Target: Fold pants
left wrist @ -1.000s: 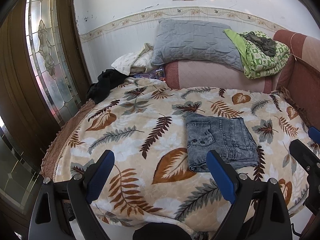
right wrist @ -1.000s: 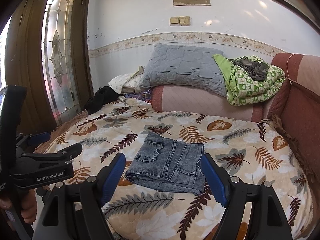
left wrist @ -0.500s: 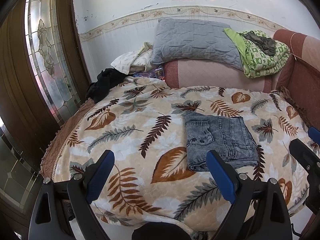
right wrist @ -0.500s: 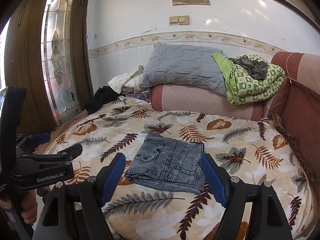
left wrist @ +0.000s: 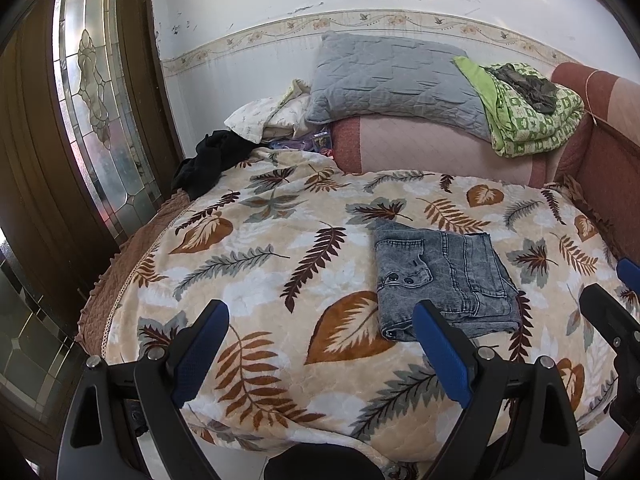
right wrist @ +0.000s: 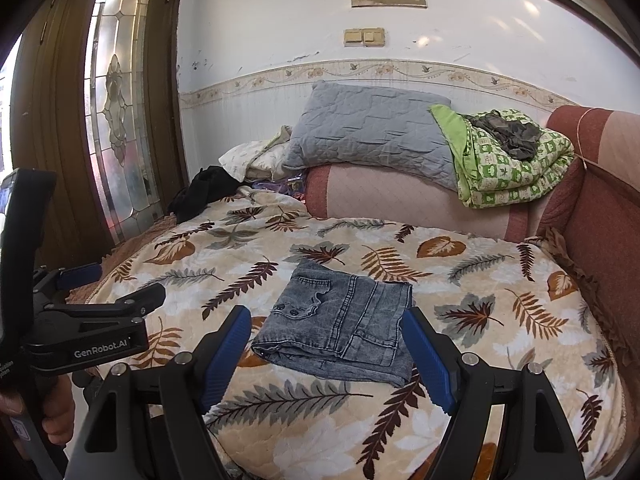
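Grey washed denim pants (left wrist: 440, 280) lie folded into a compact rectangle on the leaf-print blanket (left wrist: 256, 264); they also show in the right wrist view (right wrist: 340, 320). My left gripper (left wrist: 320, 336) is open and empty, held back from the near edge of the bed, to the left of the pants. My right gripper (right wrist: 326, 354) is open and empty, held back in front of the pants without touching them. The left gripper also shows at the left of the right wrist view (right wrist: 96, 292).
A grey pillow (left wrist: 392, 80), a green patterned quilt (left wrist: 532, 112) and a pink bolster (left wrist: 432, 152) sit at the back. A black garment (left wrist: 208, 164) lies at the back left by the wooden door (left wrist: 80, 120). A red sofa arm (right wrist: 600, 200) borders the right.
Both views have shifted only slightly. The pants lie as before and both grippers stay open.
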